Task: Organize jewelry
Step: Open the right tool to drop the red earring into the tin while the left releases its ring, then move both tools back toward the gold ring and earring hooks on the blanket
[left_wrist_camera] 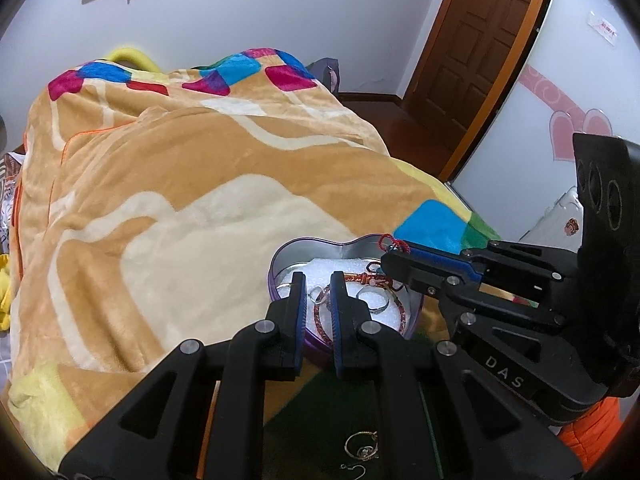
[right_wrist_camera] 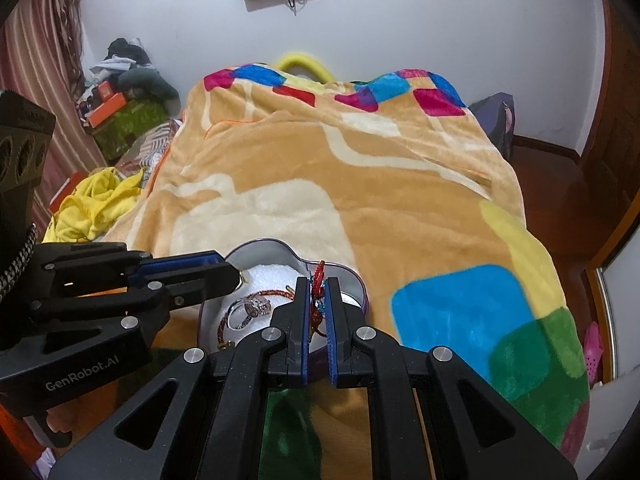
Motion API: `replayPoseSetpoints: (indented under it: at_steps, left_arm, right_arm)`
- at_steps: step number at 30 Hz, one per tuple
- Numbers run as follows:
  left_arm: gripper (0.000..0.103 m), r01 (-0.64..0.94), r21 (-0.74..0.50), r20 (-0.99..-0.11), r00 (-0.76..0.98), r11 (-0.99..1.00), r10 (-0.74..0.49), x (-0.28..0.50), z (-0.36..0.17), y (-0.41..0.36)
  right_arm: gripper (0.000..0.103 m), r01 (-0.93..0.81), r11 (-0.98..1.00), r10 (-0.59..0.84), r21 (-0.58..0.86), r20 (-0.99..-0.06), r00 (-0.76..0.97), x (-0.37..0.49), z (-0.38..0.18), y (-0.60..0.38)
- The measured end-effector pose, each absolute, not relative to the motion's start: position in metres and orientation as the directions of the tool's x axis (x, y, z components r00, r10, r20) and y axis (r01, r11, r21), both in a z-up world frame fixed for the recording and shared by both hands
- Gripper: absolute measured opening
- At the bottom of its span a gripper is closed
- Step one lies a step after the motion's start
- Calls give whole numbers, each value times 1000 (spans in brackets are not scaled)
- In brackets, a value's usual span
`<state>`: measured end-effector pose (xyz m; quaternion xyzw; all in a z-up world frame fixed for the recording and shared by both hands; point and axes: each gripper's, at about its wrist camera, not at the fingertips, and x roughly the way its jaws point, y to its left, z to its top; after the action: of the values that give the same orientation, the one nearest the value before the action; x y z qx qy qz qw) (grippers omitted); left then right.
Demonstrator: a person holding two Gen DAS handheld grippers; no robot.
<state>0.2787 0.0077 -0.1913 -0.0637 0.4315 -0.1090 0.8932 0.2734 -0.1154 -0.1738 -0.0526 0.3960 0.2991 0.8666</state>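
Observation:
A heart-shaped purple tin (left_wrist_camera: pixel 286 250) with white foam lining sits on the blanket; it also shows in the right wrist view (right_wrist_camera: pixel 362 286). Inside lie silver rings (left_wrist_camera: pixel 374 300) (right_wrist_camera: pixel 250 308) and a red braided bracelet (left_wrist_camera: pixel 322 322). My right gripper (right_wrist_camera: pixel 319 286) is shut on a red string bracelet (right_wrist_camera: pixel 319 276) over the tin; it shows from the side in the left wrist view (left_wrist_camera: pixel 390 254). My left gripper (left_wrist_camera: pixel 318 282) hovers over the tin, jaws slightly apart and empty; it shows in the right wrist view (right_wrist_camera: pixel 236 274).
The orange and cream blanket (left_wrist_camera: pixel 180 184) covers the bed. A gold ring and an earring hook (left_wrist_camera: pixel 362 446) lie on the green patch below the left gripper. A wooden door (left_wrist_camera: pixel 476 40) stands right. Yellow clothes (right_wrist_camera: pixel 96 204) lie left of the bed.

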Motion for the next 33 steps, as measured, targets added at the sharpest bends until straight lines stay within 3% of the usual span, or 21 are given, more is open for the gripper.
replayPoseSetpoints:
  at_steps: [12, 15, 17, 19, 24, 33]
  left_arm:
    - [10, 147, -193, -747, 619, 970, -243, 268, -178, 7]
    - [14, 154, -180, -735, 635, 972, -237, 259, -168, 7]
    - [19, 154, -169, -728, 647, 974, -228, 253, -162, 8]
    - [22, 151, -158, -720, 659, 976, -218, 247, -157, 9]
    - [34, 136, -152, -702, 682, 979, -204, 231, -144, 13]
    - [37, 114, -127, -696, 697, 985, -171, 200, -134, 19]
  right_arm:
    - [7, -565, 817, 447, 117, -748, 490, 264, -170, -113]
    - [13, -558, 823, 439, 110, -746, 500, 260, -164, -114]
    - [25, -548, 830, 433, 104, -738, 517, 257, -159, -116]
    - [30, -543, 834, 434, 99, -726, 534, 252, -153, -117]
    - [33, -540, 838, 435, 85, -701, 566, 239, -138, -120]
    - [38, -540, 838, 452, 82, -659, 601, 210, -121, -125]
